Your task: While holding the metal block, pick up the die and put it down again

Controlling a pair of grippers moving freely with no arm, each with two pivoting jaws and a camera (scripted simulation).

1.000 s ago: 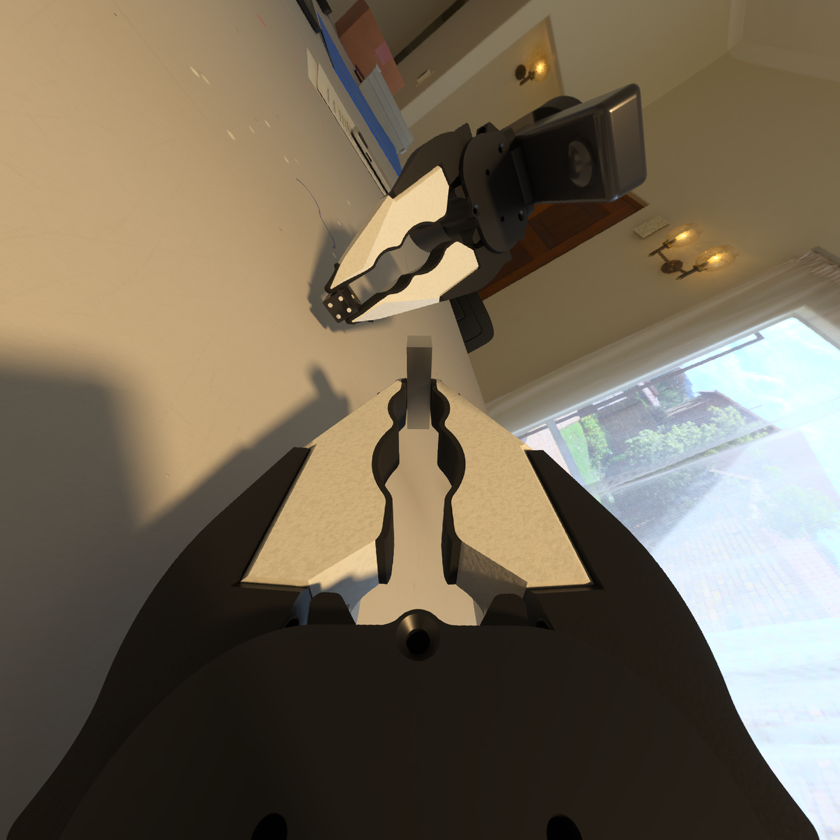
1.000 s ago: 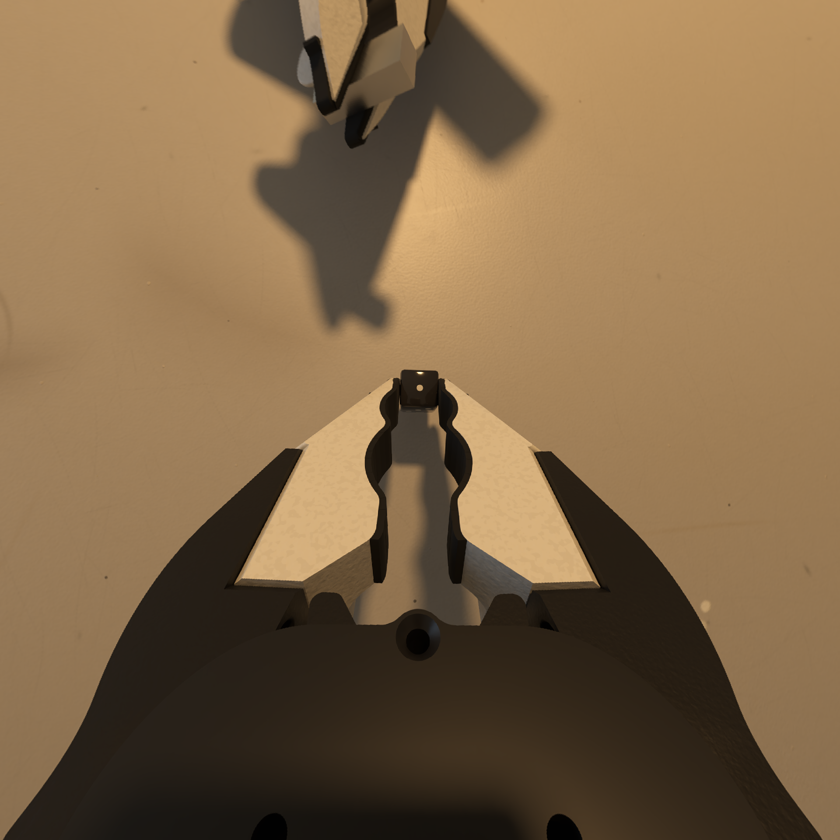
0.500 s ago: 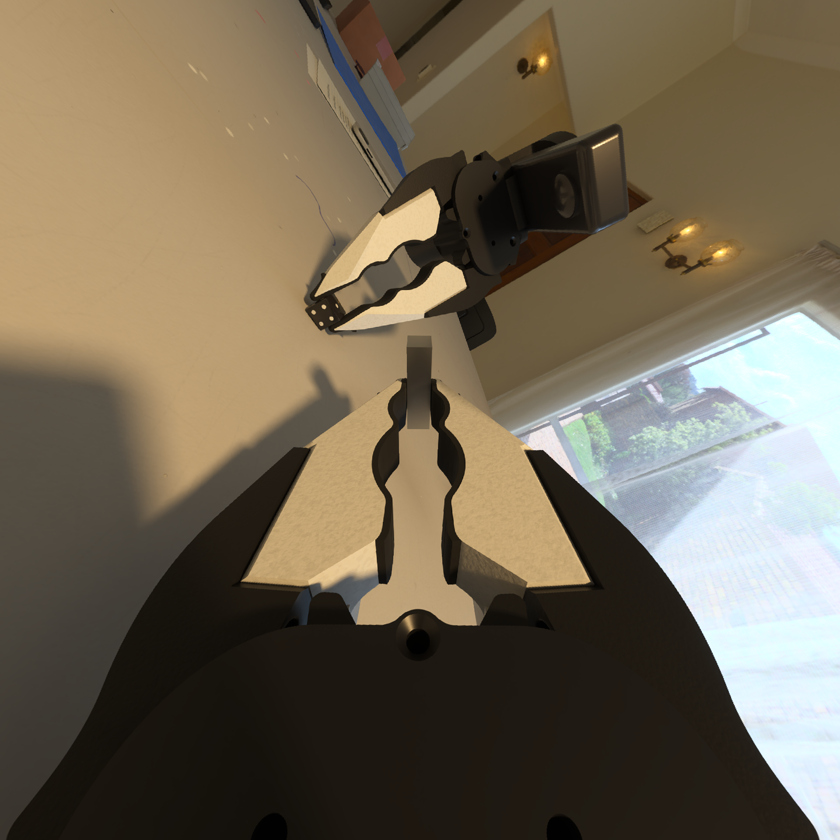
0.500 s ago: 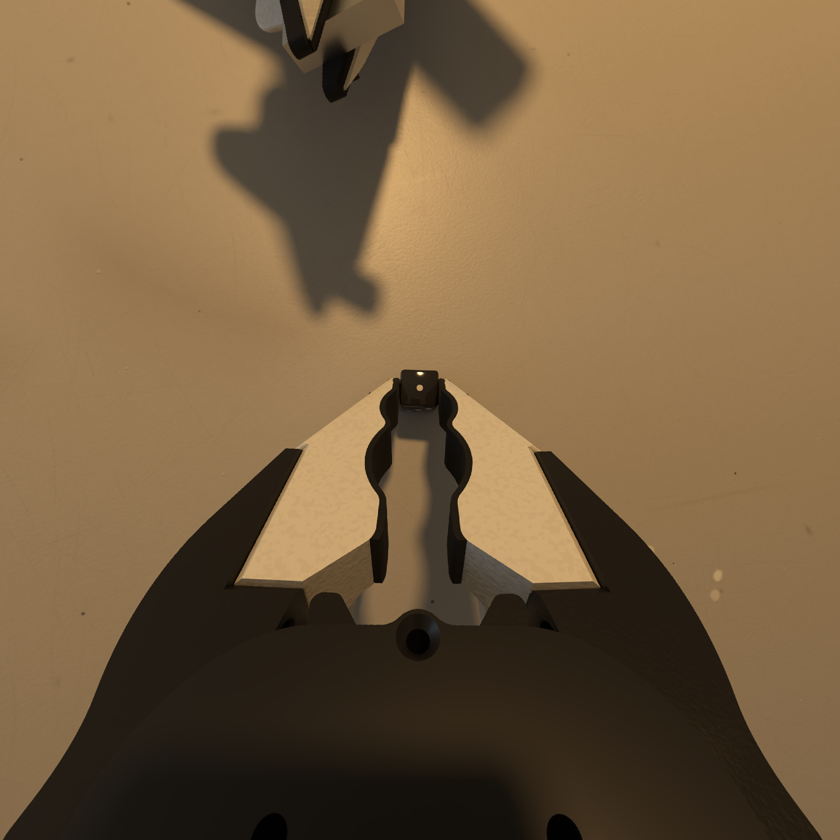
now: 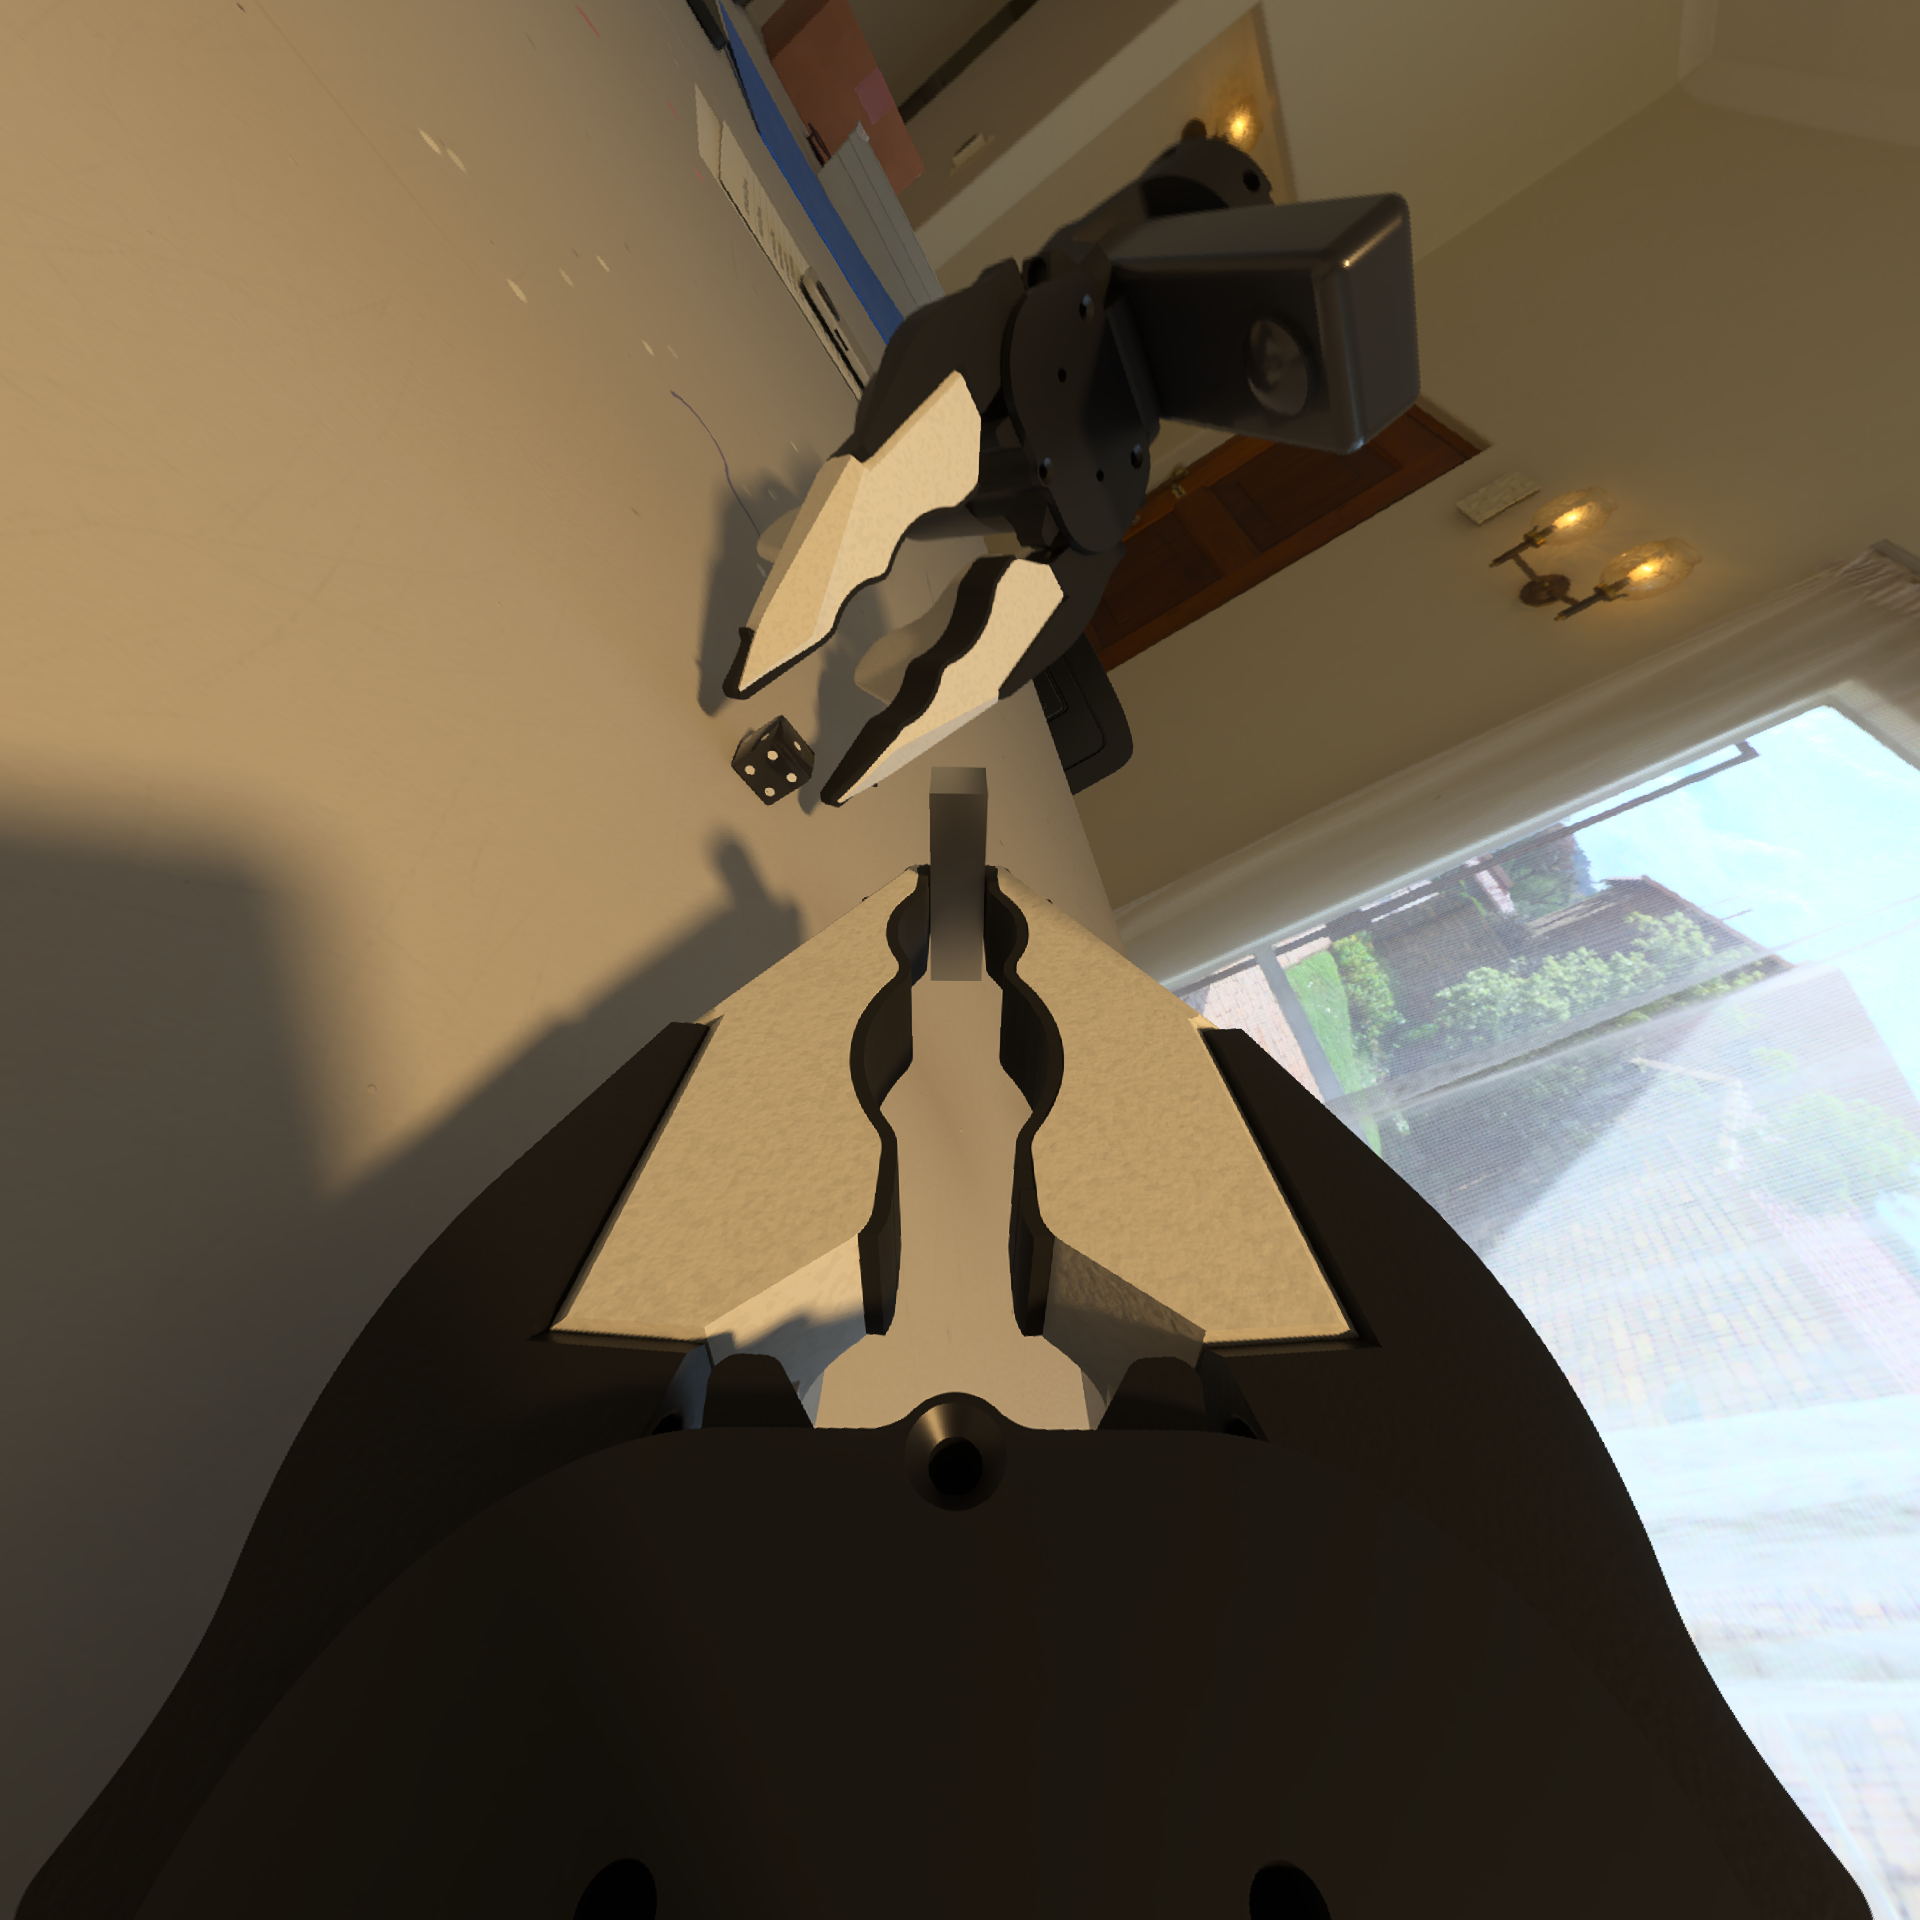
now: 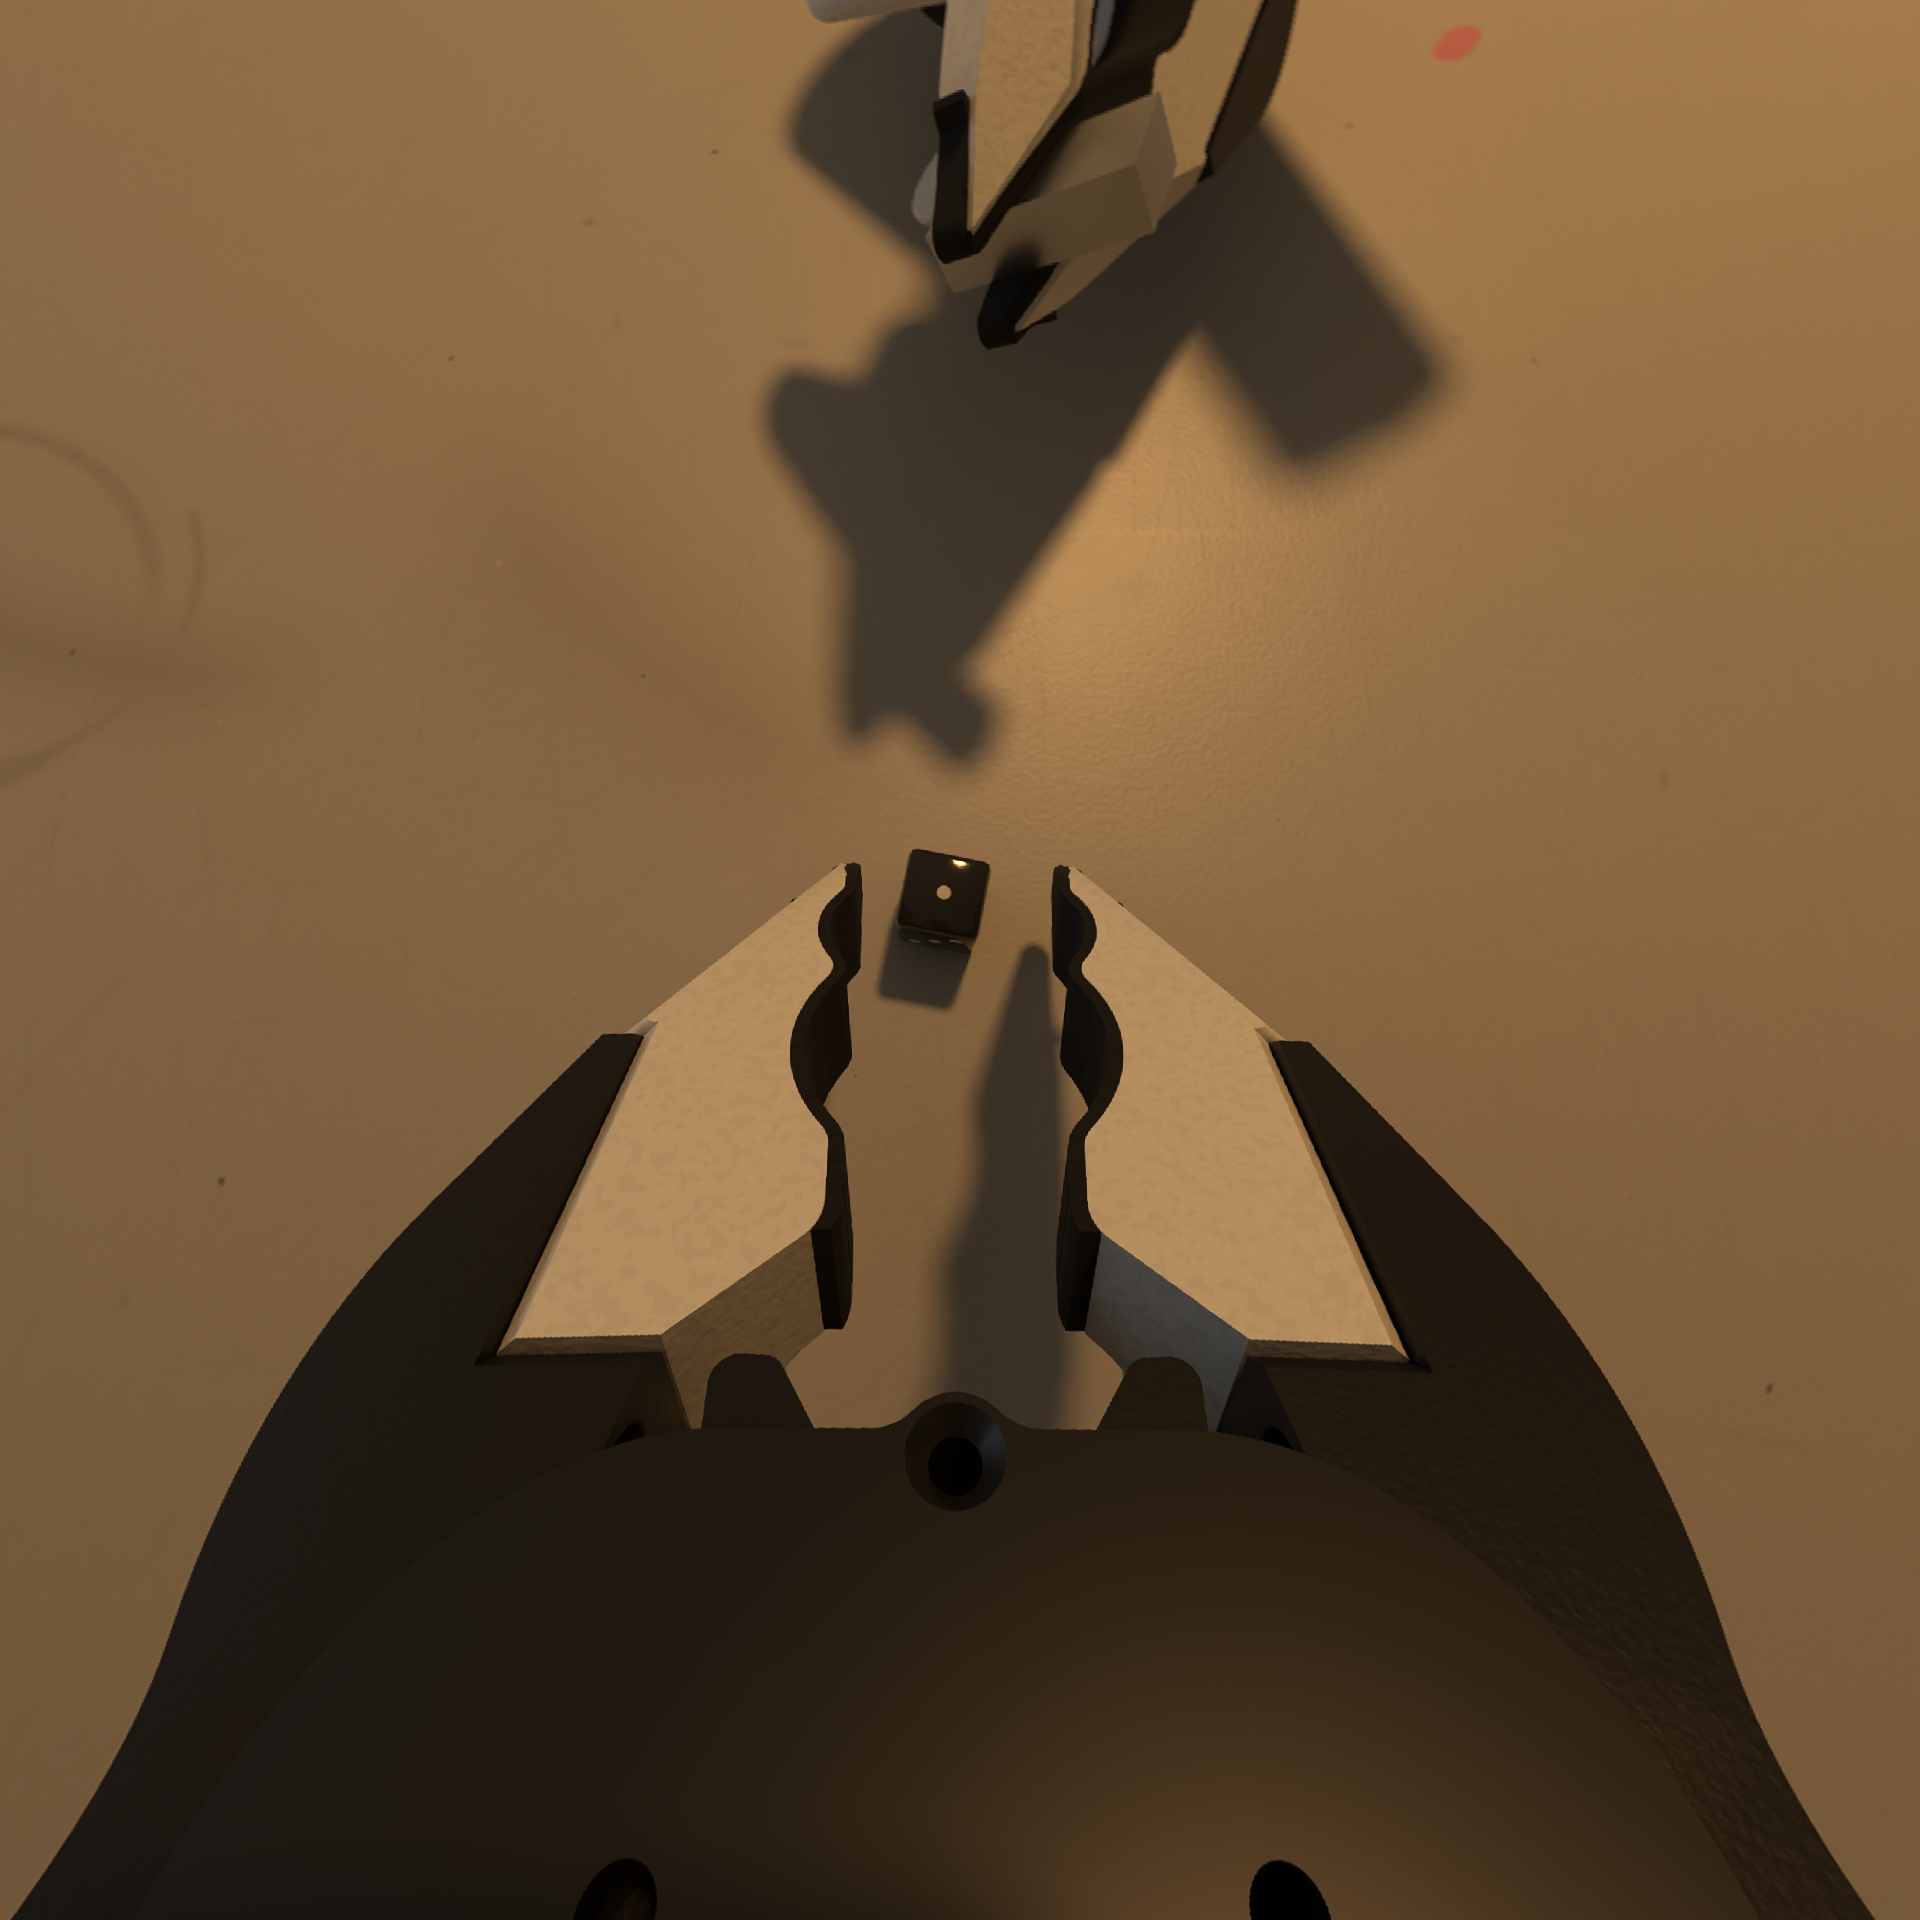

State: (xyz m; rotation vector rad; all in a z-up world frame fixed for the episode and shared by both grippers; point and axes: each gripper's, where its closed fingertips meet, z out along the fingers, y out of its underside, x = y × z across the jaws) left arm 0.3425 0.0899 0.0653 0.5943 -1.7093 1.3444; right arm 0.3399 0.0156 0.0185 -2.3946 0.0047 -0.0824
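Note:
My left gripper (image 5: 957, 883) is shut on a grey metal block (image 5: 957, 873), which sticks out past its fingertips above the table. The black die (image 6: 940, 899) with white pips lies on the tan table between the tips of my right gripper (image 6: 956, 894), free of both fingers. My right gripper is open. In the left wrist view the die (image 5: 772, 760) rests on the table just beyond the open right gripper (image 5: 784, 743). The left gripper also shows in the right wrist view (image 6: 1003, 301) at the top, above its shadow.
The tan table (image 6: 416, 520) spreads all round the die. Papers and a blue-edged stack (image 5: 821, 260) lie at the table's far end. Beyond the table are a wooden door (image 5: 1247, 520), wall lamps and a large window (image 5: 1610, 1039).
My right gripper has opened and let go of the die, which now lies on the table. The right gripper has drawn back a little. My left gripper still holds the block.

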